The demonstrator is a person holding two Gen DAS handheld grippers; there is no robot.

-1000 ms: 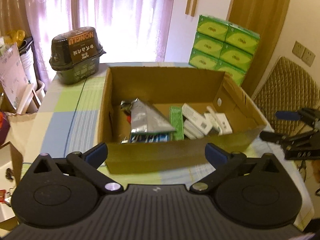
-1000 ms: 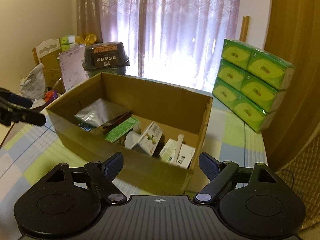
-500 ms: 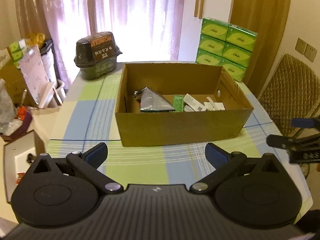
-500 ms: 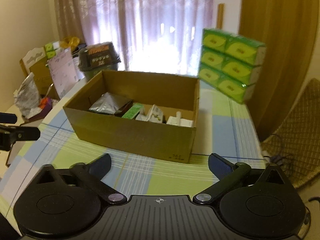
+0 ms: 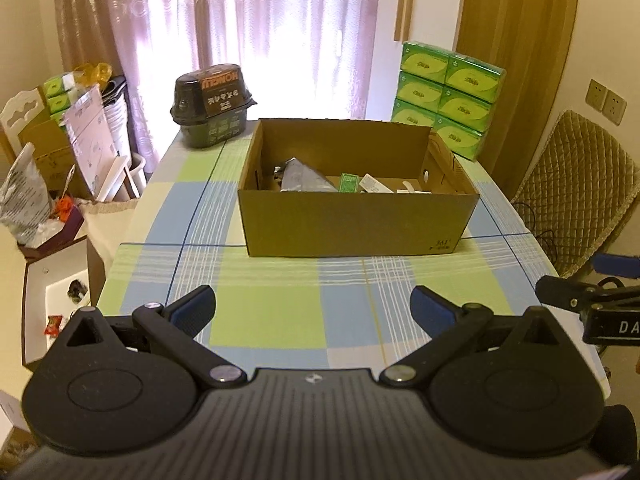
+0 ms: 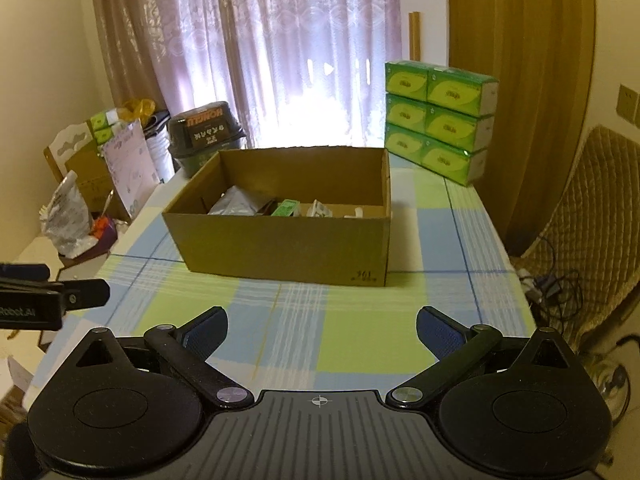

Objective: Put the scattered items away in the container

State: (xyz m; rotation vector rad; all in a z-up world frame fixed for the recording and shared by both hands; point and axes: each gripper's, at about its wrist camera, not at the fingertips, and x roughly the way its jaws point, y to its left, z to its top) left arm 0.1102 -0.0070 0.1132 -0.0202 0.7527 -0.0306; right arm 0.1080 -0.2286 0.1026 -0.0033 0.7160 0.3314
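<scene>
Both tools backed off: left tool and right tool wide, empty; cardboard box mid-frame holds items, tidying likely done.

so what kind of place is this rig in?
Looks like a home dining room: checked tablecloth on the table, sheer curtains over a bright window, a quilted chair, stacked tissue packs.

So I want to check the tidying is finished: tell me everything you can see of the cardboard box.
The cardboard box is plain brown, rectangular and open-topped, with no lid showing. It sits flat on the checked tablecloth, a small dark mark low on its near wall. Inside lie a silver pouch, a green packet and white packets. Neither claw touches it.
</scene>
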